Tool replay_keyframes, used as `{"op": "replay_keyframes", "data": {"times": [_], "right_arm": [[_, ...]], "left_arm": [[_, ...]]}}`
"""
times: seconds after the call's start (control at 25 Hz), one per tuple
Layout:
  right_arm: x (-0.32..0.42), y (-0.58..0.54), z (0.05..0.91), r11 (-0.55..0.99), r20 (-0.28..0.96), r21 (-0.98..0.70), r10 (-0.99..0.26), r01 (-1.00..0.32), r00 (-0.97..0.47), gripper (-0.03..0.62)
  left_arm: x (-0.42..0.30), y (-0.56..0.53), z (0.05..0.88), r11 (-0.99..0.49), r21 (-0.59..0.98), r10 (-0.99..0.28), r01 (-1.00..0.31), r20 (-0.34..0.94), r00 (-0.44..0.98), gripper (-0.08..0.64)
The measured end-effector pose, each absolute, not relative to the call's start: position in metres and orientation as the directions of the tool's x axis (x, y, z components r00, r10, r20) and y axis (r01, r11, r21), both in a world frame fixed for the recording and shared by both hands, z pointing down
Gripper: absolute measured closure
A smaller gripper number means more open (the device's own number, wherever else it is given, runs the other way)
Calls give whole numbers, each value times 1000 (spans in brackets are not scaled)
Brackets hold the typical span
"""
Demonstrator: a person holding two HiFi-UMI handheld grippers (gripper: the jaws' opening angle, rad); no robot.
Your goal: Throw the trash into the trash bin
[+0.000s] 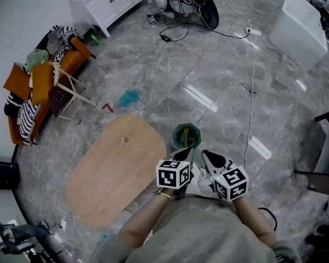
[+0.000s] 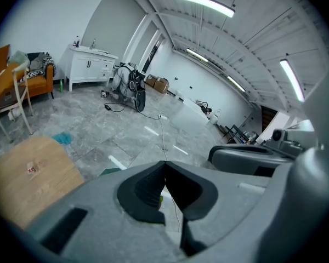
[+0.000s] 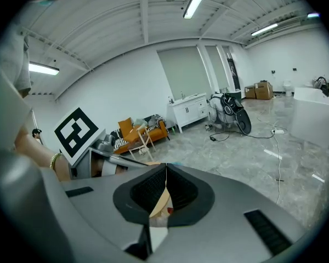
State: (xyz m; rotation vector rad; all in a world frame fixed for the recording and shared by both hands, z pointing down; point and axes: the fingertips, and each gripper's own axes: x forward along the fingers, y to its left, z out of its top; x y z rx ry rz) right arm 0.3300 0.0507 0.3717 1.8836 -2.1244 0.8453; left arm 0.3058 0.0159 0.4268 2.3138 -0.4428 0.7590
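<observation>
Closest to the person, the left tongs [image 1: 183, 152] and the right tongs [image 1: 209, 156] are held side by side. Each pair is pressed fully together with nothing between its pads. That makes two tongs, both empty.

Just beyond their tips, at twelve o'clock, stands one dark green trash bin [image 1: 175, 131] on the floor. A single yellow piece [image 1: 187, 141] shows inside it, and I take that for trash already dropped.

At ten o'clock, touching nothing, is one oval wooden worktop [image 1: 115, 174].

Past it, at eleven o'clock, one teal scrap [image 1: 129, 98] lies on the grey floor, with one small red piece [image 1: 107, 108] just beside it. These look like the trash that remains.

The teal scrap seems crumpled, soft and very light. I would pinch a raised fold near its middle, since a thin edge could slip free. The red piece looks small and stiff, so it needs a low, square nip.

Farthest off, at eleven o'clock, is a white cabinet [image 1: 107, 1].
</observation>
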Motion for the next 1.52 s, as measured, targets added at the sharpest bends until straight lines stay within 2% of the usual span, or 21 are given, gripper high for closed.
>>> {"op": "replay_keyframes", "data": {"times": [0.52, 1.0, 1.52], "right_arm": [[352, 72, 335, 46, 422, -241, -895, -969, -147, 583], [348, 79, 321, 112, 378, -240, -904, -964, -199, 583], [320, 61, 326, 224, 393, -250, -866, -942, -310, 583]], "left_arm": [[301, 23, 386, -733, 456, -193, -505, 572, 797, 549], [289, 30, 378, -696, 442, -265, -566, 574, 775, 549], [259, 13, 373, -623, 449, -357, -641, 566, 743, 549]]}}
